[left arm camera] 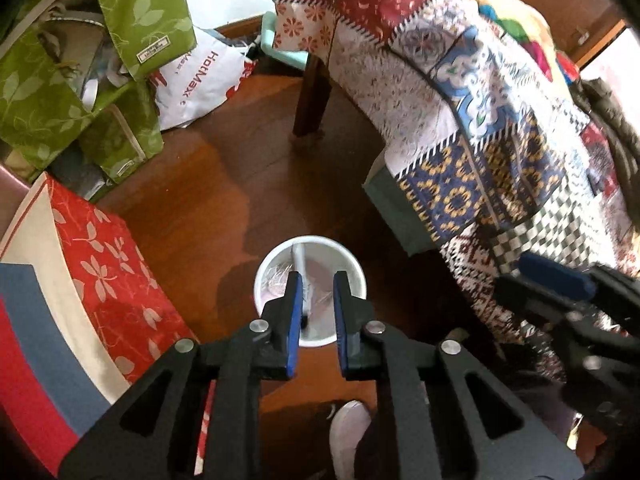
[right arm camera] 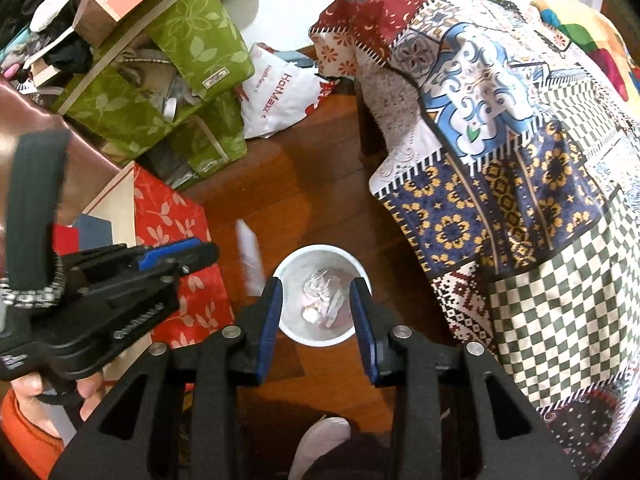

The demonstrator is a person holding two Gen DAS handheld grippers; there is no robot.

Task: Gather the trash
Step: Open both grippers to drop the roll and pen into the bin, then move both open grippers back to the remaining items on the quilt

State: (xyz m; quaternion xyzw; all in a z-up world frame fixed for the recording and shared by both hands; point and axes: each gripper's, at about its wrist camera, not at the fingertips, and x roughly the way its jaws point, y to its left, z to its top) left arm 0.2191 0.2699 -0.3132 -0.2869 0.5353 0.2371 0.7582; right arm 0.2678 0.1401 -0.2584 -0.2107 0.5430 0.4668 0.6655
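A round white plastic bin [right arm camera: 320, 332] holding crumpled white trash [right arm camera: 320, 300] stands on the brown wooden floor [right arm camera: 288, 184]. Both the left gripper [left arm camera: 316, 300] and right gripper [right arm camera: 316, 312] hang open and empty above it. A patchwork tablecloth [right arm camera: 500, 160] drapes at two o'clock.

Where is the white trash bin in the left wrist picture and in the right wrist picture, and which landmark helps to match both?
Left wrist view: the white trash bin stands low centre on the wooden floor, partly behind the fingers.
Right wrist view: the bin stands low centre, between the fingers, with crumpled trash inside.
Shared landmark: the patchwork cloth hangs to the right of the bin in both.
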